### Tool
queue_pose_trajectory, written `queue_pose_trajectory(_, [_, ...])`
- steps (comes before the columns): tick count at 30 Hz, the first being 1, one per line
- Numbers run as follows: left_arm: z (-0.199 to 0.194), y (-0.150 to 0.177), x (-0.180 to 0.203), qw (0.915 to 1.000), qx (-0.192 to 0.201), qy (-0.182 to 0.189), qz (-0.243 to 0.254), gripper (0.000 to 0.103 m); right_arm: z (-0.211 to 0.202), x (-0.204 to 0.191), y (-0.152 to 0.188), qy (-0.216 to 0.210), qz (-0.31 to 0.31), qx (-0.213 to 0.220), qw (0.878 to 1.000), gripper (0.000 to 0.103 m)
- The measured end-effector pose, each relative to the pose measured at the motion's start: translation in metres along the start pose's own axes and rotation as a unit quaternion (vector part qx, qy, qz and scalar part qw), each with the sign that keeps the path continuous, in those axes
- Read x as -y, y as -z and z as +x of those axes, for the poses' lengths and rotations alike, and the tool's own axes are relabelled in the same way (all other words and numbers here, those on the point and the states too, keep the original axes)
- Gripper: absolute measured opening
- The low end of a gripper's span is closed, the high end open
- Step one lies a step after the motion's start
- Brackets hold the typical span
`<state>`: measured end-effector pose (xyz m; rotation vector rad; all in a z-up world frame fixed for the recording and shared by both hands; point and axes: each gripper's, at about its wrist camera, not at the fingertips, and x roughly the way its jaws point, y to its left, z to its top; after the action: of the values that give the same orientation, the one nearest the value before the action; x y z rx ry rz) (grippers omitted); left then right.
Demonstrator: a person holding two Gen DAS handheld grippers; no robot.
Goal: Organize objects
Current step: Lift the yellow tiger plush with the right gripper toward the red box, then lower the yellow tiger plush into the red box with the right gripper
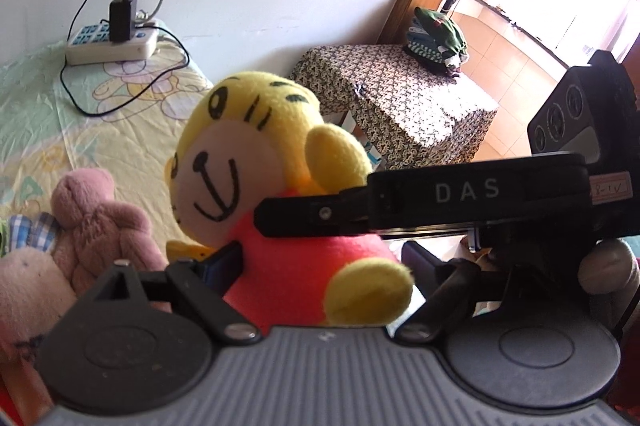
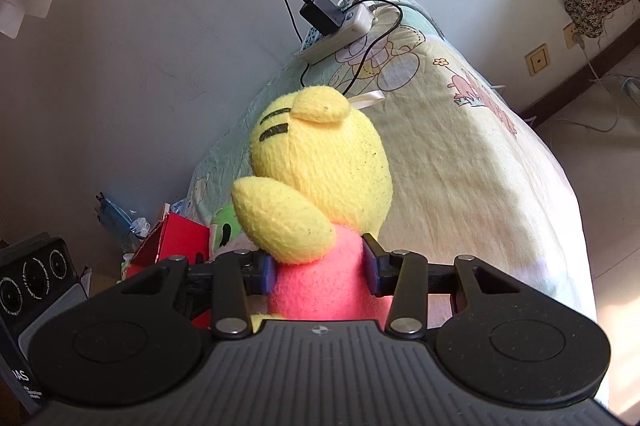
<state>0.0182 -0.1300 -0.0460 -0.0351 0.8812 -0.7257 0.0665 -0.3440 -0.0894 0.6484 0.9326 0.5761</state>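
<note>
You hold the yellow plush toy [image 2: 320, 194] with both tools at once. The right gripper [image 2: 320, 274] has its blue pads [image 2: 267, 274] pinching the pink torso from both sides, low on the body, so the heavy head stays upright. The left gripper [image 1: 320, 266] clamps the same torso from the front; one pad [image 1: 224, 264] presses its left flank. The toy hangs clear above the bed sheet [image 2: 460, 162], near the pink bear [image 1: 92, 222] at left. Two grips likely prevent the soft body from twisting.
</note>
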Motion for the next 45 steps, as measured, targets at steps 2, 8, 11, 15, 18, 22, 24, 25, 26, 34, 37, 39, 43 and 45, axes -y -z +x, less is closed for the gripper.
queue_pose_trajectory(2, [-0.016,0.003,0.001,0.9999,0.013,0.006,0.006,0.083,-0.003,-0.010,0.003,-0.001,-0.003,0.008,1.000,0.044])
queue_pose_trajectory(8, [-0.074,0.012,-0.009,0.9978,0.061,0.008,0.025,0.083,-0.014,-0.059,0.019,-0.013,-0.022,0.042,0.999,0.044])
queue_pose_trajectory(11, [-0.111,0.017,-0.028,0.9958,0.089,0.005,0.018,0.083,-0.011,-0.091,0.028,-0.030,-0.039,0.056,0.997,0.044])
queue_pose_trajectory(15, [-0.156,0.026,-0.057,0.9926,0.121,-0.011,0.004,0.083,0.009,-0.135,0.039,-0.055,-0.059,0.063,0.995,0.044])
queue_pose_trajectory(18, [-0.189,0.035,-0.079,0.9895,0.142,-0.026,-0.008,0.083,0.028,-0.166,0.046,-0.075,-0.073,0.062,0.993,0.045])
queue_pose_trajectory(22, [-0.220,0.048,-0.106,0.9860,0.158,-0.050,-0.019,0.083,0.055,-0.202,0.056,-0.094,-0.091,0.051,0.990,0.045])
queue_pose_trajectory(24, [-0.231,0.055,-0.121,0.9850,0.159,-0.059,-0.029,0.083,0.071,-0.216,0.060,-0.097,-0.098,0.043,0.989,0.045])
queue_pose_trajectory(25, [-0.234,0.057,-0.130,0.9847,0.159,-0.063,-0.035,0.083,0.078,-0.223,0.063,-0.096,-0.102,0.040,0.989,0.045])
queue_pose_trajectory(26, [-0.236,0.060,-0.138,0.9847,0.157,-0.065,-0.040,0.083,0.085,-0.230,0.067,-0.093,-0.105,0.036,0.989,0.045])
queue_pose_trajectory(34, [-0.232,0.079,-0.191,0.9873,0.122,-0.066,-0.077,0.083,0.134,-0.253,0.088,-0.044,-0.115,0.006,0.992,0.045])
queue_pose_trajectory(37, [-0.223,0.083,-0.205,0.9892,0.102,-0.063,-0.085,0.083,0.152,-0.254,0.094,-0.016,-0.114,-0.006,0.993,0.045])
queue_pose_trajectory(39, [-0.218,0.087,-0.211,0.9901,0.092,-0.059,-0.088,0.083,0.158,-0.256,0.100,0.012,-0.116,-0.016,0.993,0.045])
queue_pose_trajectory(43, [-0.212,0.094,-0.223,0.9904,0.081,-0.039,-0.105,0.083,0.168,-0.255,0.105,0.040,-0.115,-0.029,0.992,0.045])
queue_pose_trajectory(45, [-0.210,0.097,-0.228,0.9902,0.077,-0.034,-0.111,0.083,0.174,-0.256,0.106,0.053,-0.118,-0.035,0.991,0.046])
